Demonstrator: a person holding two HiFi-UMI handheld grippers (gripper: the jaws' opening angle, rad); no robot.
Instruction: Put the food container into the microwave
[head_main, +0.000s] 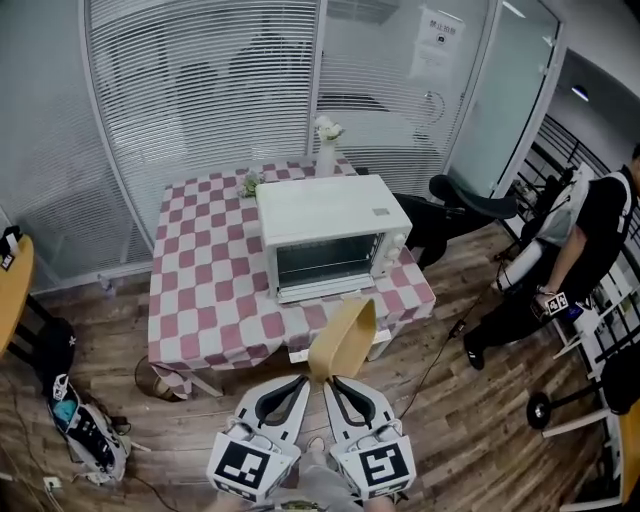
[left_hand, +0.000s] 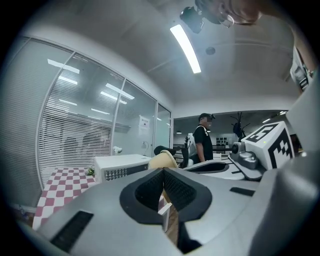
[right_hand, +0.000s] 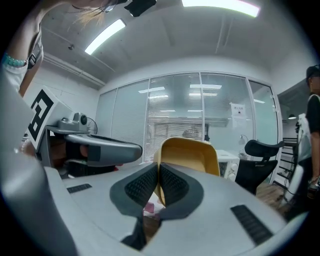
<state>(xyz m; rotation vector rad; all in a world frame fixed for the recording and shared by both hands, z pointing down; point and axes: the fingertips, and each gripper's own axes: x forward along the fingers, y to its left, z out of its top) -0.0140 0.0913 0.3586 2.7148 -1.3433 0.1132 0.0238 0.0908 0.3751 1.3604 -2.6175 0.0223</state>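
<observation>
both grippers share the container (head_main: 345, 335). the left gripper (head_main: 303, 382) and right gripper (head_main: 336, 382) sit side by side, each with jaws clenched on its near rim, likely to stop the light tub swinging. it hangs in the air short of the desk (head_main: 200, 290), well apart from the microwave (head_main: 335, 235), whose door looks closed. the container is yellow, round-cornered and lidless, tipped up on edge. its hollow seems empty.

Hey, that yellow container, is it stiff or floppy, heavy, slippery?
Probably light: the container hangs tilted from rim pinches by left claw and right claw. Likely fairly stiff, since it holds its shape. Looks smooth, so it might slip.
</observation>
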